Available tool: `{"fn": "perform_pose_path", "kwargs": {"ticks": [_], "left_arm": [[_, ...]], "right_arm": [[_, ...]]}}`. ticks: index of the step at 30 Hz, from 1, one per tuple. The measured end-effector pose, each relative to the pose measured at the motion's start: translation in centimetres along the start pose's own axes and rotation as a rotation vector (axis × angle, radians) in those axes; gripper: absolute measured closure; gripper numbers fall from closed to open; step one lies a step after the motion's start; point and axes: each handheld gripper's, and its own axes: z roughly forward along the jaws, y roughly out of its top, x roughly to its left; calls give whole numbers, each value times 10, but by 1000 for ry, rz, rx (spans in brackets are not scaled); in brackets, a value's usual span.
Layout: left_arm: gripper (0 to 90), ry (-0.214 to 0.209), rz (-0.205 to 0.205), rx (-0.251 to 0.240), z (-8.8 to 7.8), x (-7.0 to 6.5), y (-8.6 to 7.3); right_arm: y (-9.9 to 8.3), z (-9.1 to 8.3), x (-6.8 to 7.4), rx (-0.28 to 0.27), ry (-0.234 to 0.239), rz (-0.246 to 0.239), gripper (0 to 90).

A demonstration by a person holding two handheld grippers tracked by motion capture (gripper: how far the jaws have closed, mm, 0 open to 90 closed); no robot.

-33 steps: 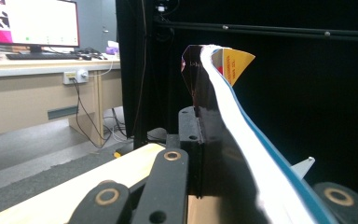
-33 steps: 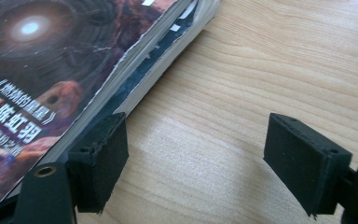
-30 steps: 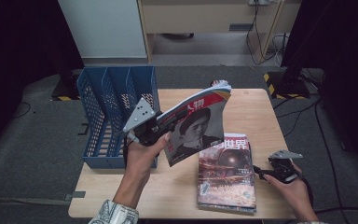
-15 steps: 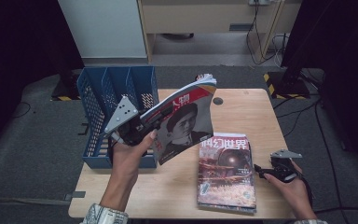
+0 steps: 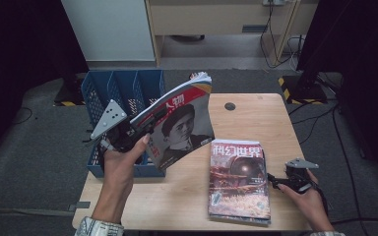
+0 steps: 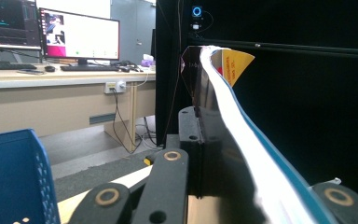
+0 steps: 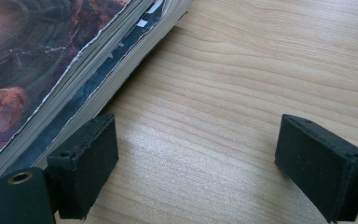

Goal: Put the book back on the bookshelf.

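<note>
One held magazine [image 5: 179, 125], perhaps three stacked magazines [image 5: 238, 179], one file rack [image 5: 123, 91].

left hand-held gripper [image 5: 145, 129] raised over surface's left edge, jaws clamped tight. right hand-held gripper [image 5: 274, 181] low near right edge, jaws just opened wide, nothing between.

Even overhead light falls on the pale desk [image 5: 236, 123] in the high view, while the surroundings sink into darkness. In the left gripper view the magazine [image 6: 242, 140] edge is blurred up close; the monitor [image 6: 79, 35] glows sharp.
</note>
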Motion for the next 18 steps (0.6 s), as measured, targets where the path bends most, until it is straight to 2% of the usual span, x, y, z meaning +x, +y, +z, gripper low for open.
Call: {"fn": "perform_pose_path", "kwargs": {"ticks": [11, 18], "left_arm": [[866, 30, 7, -11, -15, 10, 7], [866, 56, -2, -18, -27, 18, 8]], "right_arm": [[0, 0, 0, 0, -1, 2, 134], [0, 0, 1, -2, -1, 6, 134]]}}
